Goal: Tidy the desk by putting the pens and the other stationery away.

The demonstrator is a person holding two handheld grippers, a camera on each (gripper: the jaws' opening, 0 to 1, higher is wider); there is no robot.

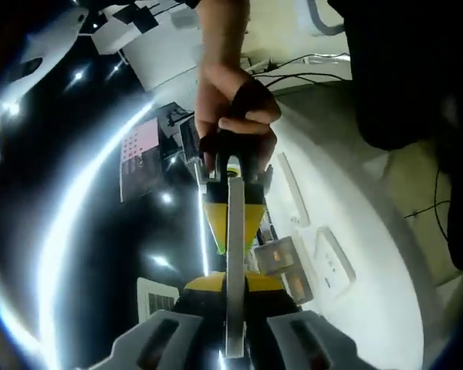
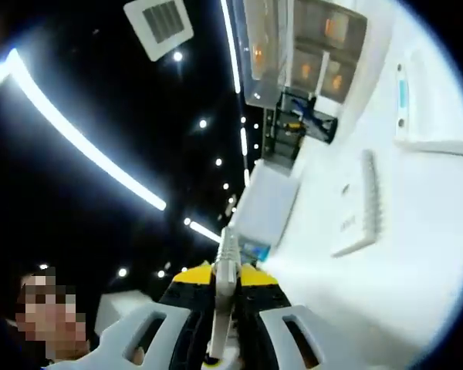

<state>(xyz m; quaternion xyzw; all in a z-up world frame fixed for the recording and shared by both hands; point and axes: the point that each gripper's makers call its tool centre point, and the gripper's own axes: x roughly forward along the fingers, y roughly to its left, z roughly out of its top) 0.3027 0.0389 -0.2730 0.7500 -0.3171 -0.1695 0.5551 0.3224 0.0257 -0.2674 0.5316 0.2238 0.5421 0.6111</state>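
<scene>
Left claw point(image 1: 230, 287) is pinching shut on a thin flat silver-grey strip point(image 1: 235, 231), seemingly a ruler | right claw point(image 2: 222, 279) is clamping shut on the same strip, which is spanning between both | judgement: one claw should be releasing first, the other carrying the strip level to storage.

Overhead we see a dark ceiling point(image 2: 77, 223) crossed by bright strip lights point(image 2: 85, 146), a square air vent point(image 2: 160, 25) set into it, meeting a white wall point(image 2: 417, 254) bearing switch plates point(image 1: 336, 260).
</scene>
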